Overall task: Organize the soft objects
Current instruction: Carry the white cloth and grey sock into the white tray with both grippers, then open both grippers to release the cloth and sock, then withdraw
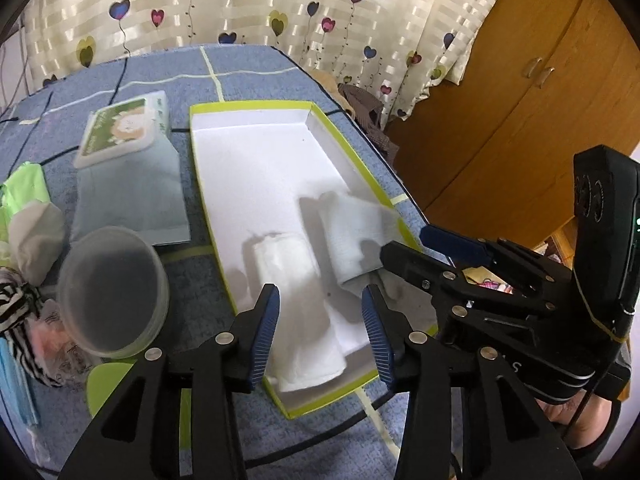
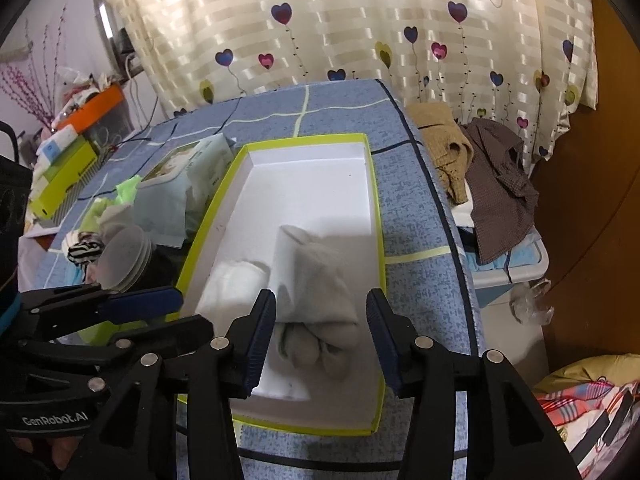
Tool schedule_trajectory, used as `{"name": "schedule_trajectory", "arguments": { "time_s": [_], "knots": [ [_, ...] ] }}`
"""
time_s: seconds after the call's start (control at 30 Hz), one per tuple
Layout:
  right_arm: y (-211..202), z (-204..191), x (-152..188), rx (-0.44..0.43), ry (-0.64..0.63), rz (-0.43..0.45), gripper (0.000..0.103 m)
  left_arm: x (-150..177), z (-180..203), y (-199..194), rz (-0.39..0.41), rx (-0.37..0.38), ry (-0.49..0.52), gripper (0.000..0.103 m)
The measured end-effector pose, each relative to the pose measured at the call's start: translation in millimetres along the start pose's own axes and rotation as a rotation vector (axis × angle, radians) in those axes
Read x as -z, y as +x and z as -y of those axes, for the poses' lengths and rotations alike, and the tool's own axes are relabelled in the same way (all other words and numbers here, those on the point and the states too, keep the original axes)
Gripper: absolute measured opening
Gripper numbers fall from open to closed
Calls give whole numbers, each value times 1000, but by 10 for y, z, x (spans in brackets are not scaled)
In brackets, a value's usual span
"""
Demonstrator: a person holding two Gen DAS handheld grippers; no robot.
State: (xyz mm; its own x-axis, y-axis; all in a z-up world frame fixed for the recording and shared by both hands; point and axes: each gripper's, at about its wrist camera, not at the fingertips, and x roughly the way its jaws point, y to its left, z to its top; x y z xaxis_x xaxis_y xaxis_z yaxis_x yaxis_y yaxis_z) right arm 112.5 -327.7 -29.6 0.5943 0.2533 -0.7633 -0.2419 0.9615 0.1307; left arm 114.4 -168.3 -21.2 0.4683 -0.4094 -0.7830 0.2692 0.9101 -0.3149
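A: Where are the soft things right now?

B: 2 of them lie in the shallow white box with the lime-green rim [image 1: 208,216], which sits on the blue patterned surface [image 1: 256,68]. A rolled white cloth [image 1: 296,300] lies at the near end, and a folded pale grey cloth [image 1: 352,236] lies just beside it, toward the box's right wall.

A: And the tongs?

B: The left tongs [image 1: 320,326] hang released over the white roll, with the blue pads apart and nothing pressed between them. The right tongs [image 2: 321,334] are released too, spread on either side of the grey cloth's bundled end without pinching it. In the left wrist view, the right tongs come in from the right edge of the box.

A: Anything outside the box?

B: On the left there is a pack of wipes [image 1: 120,132] resting on a pale blue folded cloth [image 1: 132,204], a round translucent tub [image 1: 114,292], a light grey sock [image 1: 36,236], some green fabric [image 1: 24,188] and a zebra-striped piece [image 1: 16,300].
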Motion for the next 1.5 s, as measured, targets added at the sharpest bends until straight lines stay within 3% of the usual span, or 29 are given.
{"name": "schedule_trajectory", "arguments": {
  "time_s": [0.63, 0.83, 1.17, 1.5],
  "knots": [
    [-626, -459, 190, 3, -46, 81, 47, 259, -53, -765, 149, 35, -6, 44],
    [-755, -641, 242, -2, -67, 102, 53, 394, -101, -957, 184, 40, -9, 44],
    [-935, -887, 308, 18, -121, 173, 54, 536, -250, -1139, 218, -29, -38, 44],
    [-928, -992, 291, -48, -108, 192, 54, 604, -463, -1215, 247, -51, -59, 44]
  ]
}}
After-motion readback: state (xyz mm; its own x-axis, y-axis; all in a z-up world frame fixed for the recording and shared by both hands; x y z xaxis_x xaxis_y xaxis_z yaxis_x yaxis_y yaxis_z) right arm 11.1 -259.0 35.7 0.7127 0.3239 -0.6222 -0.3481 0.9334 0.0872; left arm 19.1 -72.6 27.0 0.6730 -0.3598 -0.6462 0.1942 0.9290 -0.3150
